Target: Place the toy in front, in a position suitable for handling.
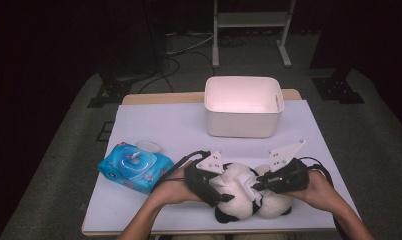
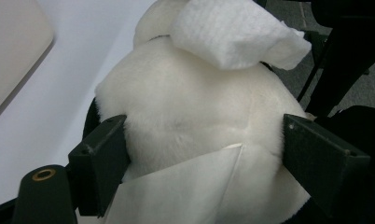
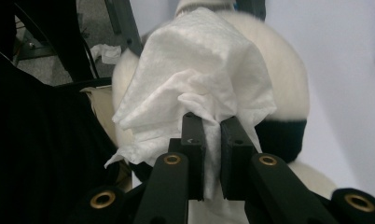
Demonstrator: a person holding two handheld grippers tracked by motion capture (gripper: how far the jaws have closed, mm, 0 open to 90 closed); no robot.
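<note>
Panda plush (image 1: 239, 192) near wet-wipes pack (image 1: 134, 167), white bin (image 1: 243, 106) beyond.

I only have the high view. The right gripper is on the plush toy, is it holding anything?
Observer: Yes. In the right gripper view the right gripper is pinched shut on a white wipe, which drapes over the plush toy.
Operator: And the left one, is it gripping the toy or just resting on it?
Observer: In the left gripper view the left gripper has its jaws spread wide, one on each side of the toy's white body, pressing into the fur.
Operator: Anything on the toy near the left jaws?
Observer: A flat white fabric tag lies on the fur between them.
</note>
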